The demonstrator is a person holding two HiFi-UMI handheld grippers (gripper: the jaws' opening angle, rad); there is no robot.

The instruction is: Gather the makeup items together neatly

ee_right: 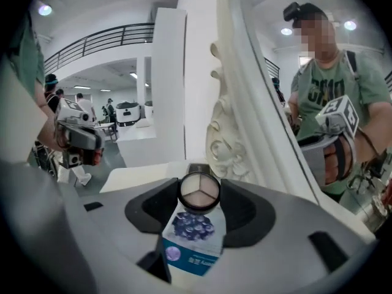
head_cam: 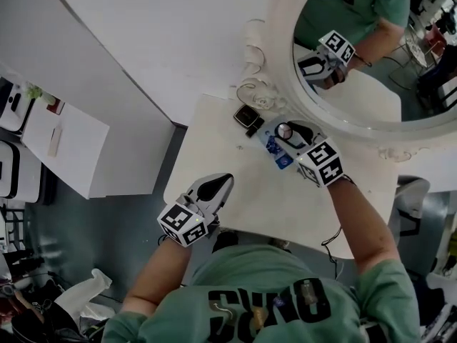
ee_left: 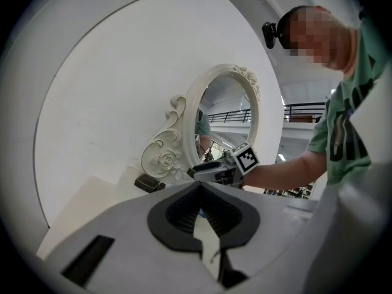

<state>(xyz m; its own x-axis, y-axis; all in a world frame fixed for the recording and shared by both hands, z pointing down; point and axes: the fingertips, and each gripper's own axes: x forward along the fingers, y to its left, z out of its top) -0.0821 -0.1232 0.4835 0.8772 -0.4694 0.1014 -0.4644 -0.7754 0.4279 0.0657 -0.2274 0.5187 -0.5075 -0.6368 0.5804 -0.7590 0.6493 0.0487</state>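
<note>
Between the right gripper's (ee_right: pixel 199 187) pads (ee_right: pixel 240 208), the round compact (ee_right: pixel 199 193) sits pinched.

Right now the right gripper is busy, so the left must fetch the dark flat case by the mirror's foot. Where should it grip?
Probably across the two long edges of the dark flat case, coming from above on the table's open side: it lies flat, and the mirror's carved foot crowds its far end. The left gripper must open first.

My head camera looks steeply down on the worktop (head_cam: pixel 285 206). Cameras on the left tool (head_cam: pixel 223 183) and right tool (head_cam: pixel 289 133) sit close behind their jaws, facing the mirror (ee_left: pixel 223 121) (shared by all three, the right's edge-on, I think).
</note>
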